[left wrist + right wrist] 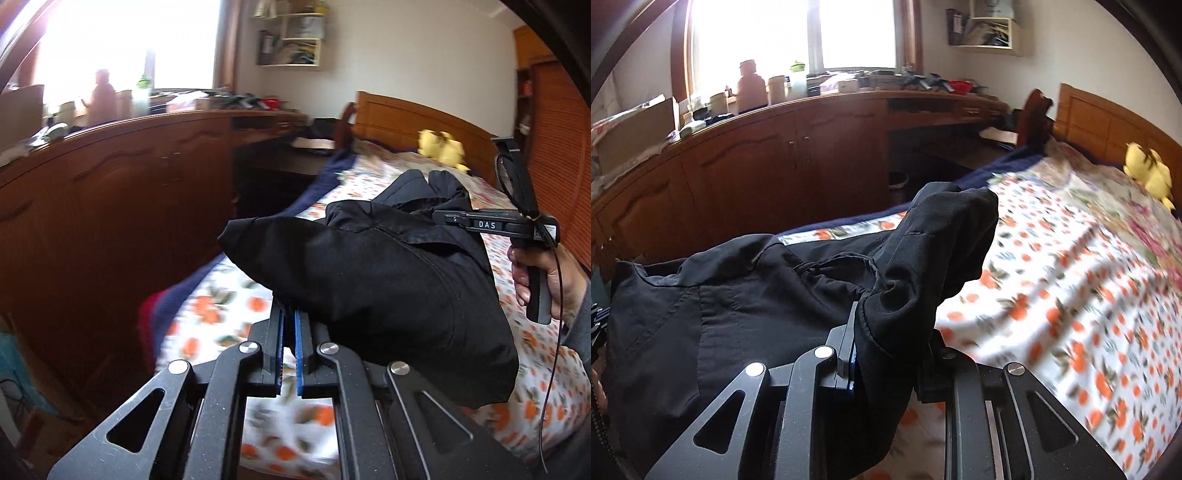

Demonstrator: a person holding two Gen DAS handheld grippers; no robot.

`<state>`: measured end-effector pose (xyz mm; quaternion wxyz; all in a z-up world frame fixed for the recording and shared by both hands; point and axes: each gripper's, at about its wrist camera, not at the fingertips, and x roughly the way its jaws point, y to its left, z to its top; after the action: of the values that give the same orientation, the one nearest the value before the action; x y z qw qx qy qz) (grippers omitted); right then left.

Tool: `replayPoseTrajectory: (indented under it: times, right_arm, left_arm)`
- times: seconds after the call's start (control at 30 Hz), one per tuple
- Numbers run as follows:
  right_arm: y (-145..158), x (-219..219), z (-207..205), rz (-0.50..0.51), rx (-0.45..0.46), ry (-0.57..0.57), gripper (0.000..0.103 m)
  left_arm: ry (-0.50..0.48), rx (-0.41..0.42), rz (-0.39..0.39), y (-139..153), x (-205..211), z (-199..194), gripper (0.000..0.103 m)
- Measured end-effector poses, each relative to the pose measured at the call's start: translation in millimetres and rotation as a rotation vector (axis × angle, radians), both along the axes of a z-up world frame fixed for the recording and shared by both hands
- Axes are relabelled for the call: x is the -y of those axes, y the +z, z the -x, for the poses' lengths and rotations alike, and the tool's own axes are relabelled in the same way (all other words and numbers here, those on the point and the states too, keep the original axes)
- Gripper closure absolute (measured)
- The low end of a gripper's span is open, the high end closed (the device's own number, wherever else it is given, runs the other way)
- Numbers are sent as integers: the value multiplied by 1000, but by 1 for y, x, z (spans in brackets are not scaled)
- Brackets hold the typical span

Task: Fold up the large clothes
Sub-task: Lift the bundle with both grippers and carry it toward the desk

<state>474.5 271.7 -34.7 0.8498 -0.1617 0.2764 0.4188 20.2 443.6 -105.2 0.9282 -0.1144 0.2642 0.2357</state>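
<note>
A black garment hangs bunched in the air above the bed, stretched between the two tools. It looks like a pair of trousers or a jacket in thin dark cloth with stitched seams; which one cannot be told.

The left tool has its two blue-padded fingers drawn almost together, with only a narrow slit between them, and the tips pinch one edge of the cloth, which drapes off to the right of this tool. In the left wrist view the right tool shows beyond the garment, its tip buried in the folds, with a person's hand on its grip and a thin black cable trailing down.

In the right wrist view the same garment spills to the left of the right tool, and a thick gathered wad of it is clamped between that tool's fingers, which stand a little apart around it. A lump of cloth rises ahead of the tips.

Below both tools lies the bed sheet, white with orange fruit print. Far ahead on the bed sits a yellow plush toy against the wooden headboard. To the left of the tools runs a brown wooden cabinet, its counter crowded with jars and boxes under a bright window.
</note>
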Motion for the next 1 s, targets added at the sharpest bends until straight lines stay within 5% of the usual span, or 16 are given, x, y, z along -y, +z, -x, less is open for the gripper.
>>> replayPoseTrajectory:
  times: [0.2,0.33,0.57,0.77,0.83,1.0]
  right_arm:
    - [-4,-47,-18,14,36,31,79]
    - [-21,-52,-26,66,-22,28,75]
    - [-57,-35,-19,211,44,8,48]
    - [-57,-8,2,172,70,-4,46]
    - [-55,-4,14,145,58,32,46]
    - [-57,-3,43,117,19,149,46]
  left_arm:
    - [86,-19,-12,-10,-35,9,98]
    - [114,-60,-4,-19,-52,13,98]
    - [120,-87,26,-29,-53,26,93]
    - [104,-91,-12,-22,-42,35,47]
    - [98,-92,-28,-19,-38,37,22]
    - [101,-73,-48,-6,-27,41,20]
